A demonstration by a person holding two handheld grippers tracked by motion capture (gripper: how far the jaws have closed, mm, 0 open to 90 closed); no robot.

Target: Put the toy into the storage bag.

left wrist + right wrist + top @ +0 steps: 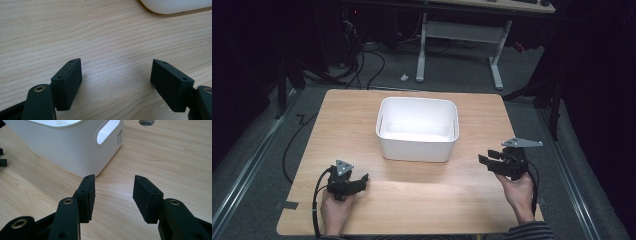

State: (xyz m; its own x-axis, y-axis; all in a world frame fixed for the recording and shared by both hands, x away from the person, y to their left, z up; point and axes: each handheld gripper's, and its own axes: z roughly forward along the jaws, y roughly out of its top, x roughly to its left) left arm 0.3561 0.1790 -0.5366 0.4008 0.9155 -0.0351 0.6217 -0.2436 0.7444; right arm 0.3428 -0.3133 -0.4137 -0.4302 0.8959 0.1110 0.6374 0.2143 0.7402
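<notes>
The wooden table [422,200] was seen spread below; the white plastic bin [417,148] was found at its centre, toward twelve o'clock from both hands, upright and seemingly empty; it was judged light, stiff and smooth-walled, so best taken by the rim or through the handle slot [107,130]; the right gripper [114,192] was held at four o'clock of the bin, jaws apart, nothing between them; the left gripper [116,81] was rested at seven o'clock, jaws set wide over bare wood.
</notes>
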